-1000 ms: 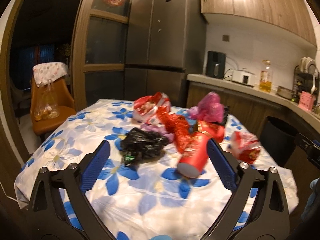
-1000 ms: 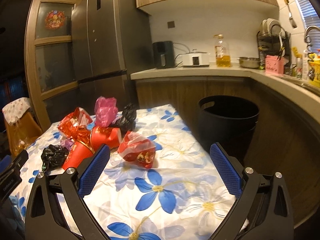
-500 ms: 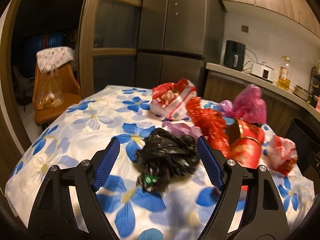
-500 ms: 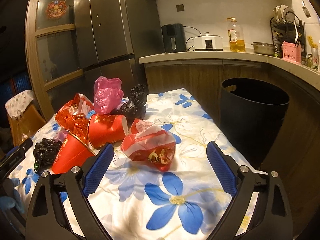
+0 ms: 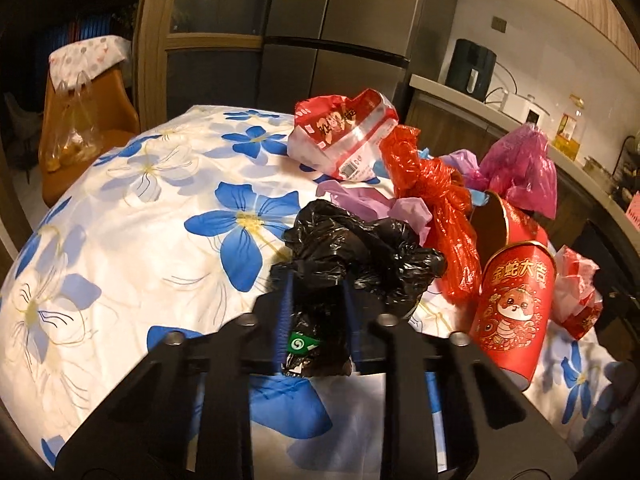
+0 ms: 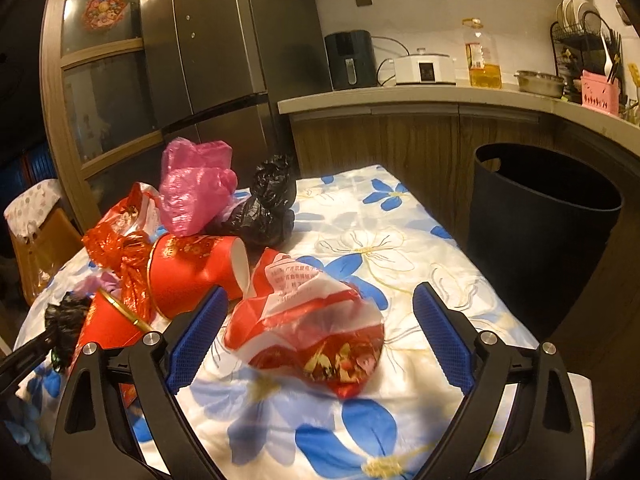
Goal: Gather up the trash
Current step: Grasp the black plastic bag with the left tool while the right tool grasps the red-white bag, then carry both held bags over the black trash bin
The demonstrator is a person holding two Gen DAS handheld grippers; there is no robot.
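Nearest, the left tool [image 5: 316, 300] has just been closing and now pinches the crumpled black bag [image 5: 360, 256] on the flowered worktop [image 5: 120, 216]. Opposite, the right tool [image 6: 316, 320] stands spread around a red wrapper [image 6: 308, 328], seemingly without touching. Beyond waits the black bin [image 6: 540, 232].

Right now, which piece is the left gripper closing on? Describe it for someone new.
On the flowered tablecloth, look at the near end of the trash pile. The left gripper has just closed on a crumpled black plastic bag. It alone carries a small green sticker, beside red wrappers and red paper cups.
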